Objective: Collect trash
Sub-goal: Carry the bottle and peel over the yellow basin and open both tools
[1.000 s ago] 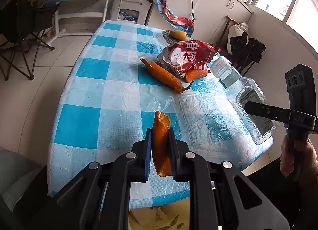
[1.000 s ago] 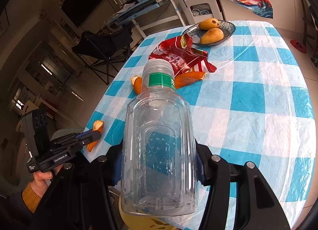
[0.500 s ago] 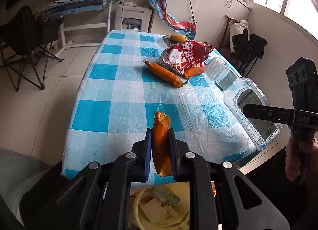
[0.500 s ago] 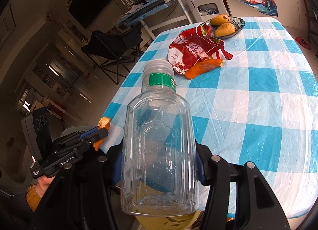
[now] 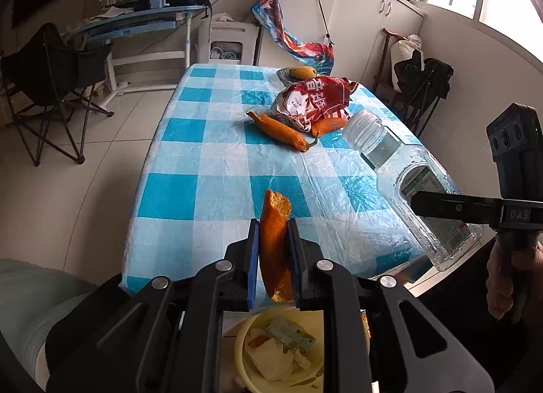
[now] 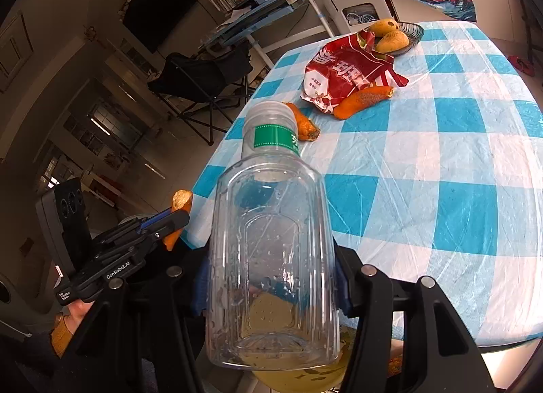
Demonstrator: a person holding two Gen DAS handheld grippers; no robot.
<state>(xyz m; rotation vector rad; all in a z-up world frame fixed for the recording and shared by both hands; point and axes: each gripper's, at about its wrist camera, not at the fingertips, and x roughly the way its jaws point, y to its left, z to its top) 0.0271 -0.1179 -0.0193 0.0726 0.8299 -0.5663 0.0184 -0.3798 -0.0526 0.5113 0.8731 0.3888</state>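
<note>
**Both grippers loaded, bin directly below**

We have the left gripper (image 5: pixel 273 243) clamped narrow on a strip of orange peel (image 5: pixel 274 220), whose long axis runs along the fingers and points away from us toward the far end of the table (image 5: pixel 190 162). Straight beneath it, off the near table edge, sits the yellow bin (image 5: pixel 244 359) with scraps already in it; that vertical line between peel and bin is what we judge the coming drop to turn on. The peel's lower end already hangs over the bin's rim, so the left hand looks nearer to a clean release.

Our right gripper (image 6: pixel 271 288) holds the empty clear bottle (image 6: pixel 271 257) across its body, neck pointing away toward the far side. Through its base we glimpse yellow, so the bin seems to lie below it too.

Still on the table, farther off: a red snack bag (image 5: pixel 312 101) and two more peels (image 5: pixel 278 130) just beside it.

Writing: the left gripper reads "GenRobot.AI" in the right wrist view; the bag carries large white Chinese characters we cannot make out; the bottle's green neck band and label are too blurred to read.
</note>
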